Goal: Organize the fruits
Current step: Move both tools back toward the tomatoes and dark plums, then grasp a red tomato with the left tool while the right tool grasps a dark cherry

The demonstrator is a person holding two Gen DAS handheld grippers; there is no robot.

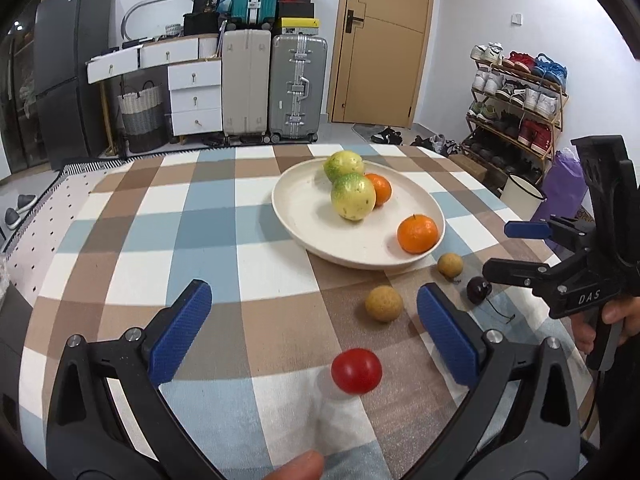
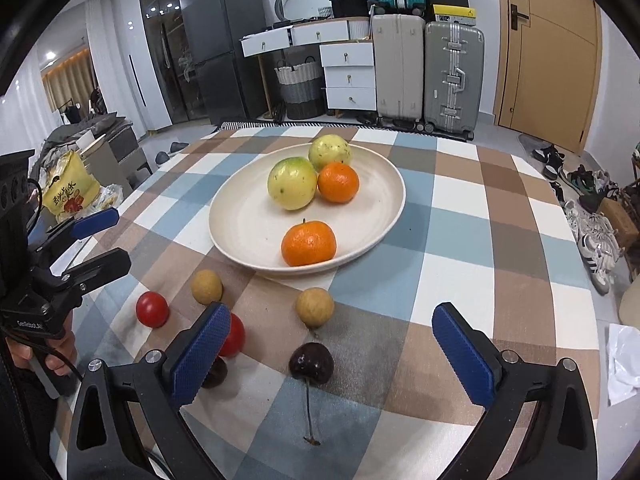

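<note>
A cream plate [image 1: 320, 232] [image 2: 240, 236] holds two yellow-green fruits [image 1: 353, 202] [image 2: 292, 183] and two oranges [image 1: 417, 234] [image 2: 308, 243]. Loose on the checked cloth lie two tan longans [image 1: 383, 303] [image 2: 315, 307], two red cherry tomatoes [image 1: 356, 371] [image 2: 152, 309] and dark cherries [image 1: 478, 290] [image 2: 311, 363]. My left gripper [image 1: 314, 332] is open, with a red tomato just short of its fingertips. My right gripper [image 2: 332, 348] is open, with a stemmed dark cherry and a longan between its fingers. A second tomato [image 2: 236, 336] and a cherry [image 2: 216, 372] sit partly hidden behind its left finger.
The table [image 1: 200, 240] has a blue, brown and white checked cloth. Suitcases [image 1: 298, 88], white drawers [image 1: 194, 96], a door [image 1: 384, 40] and a shoe rack [image 1: 516, 100] stand beyond. A yellow snack bag [image 2: 70, 192] lies off the table's left.
</note>
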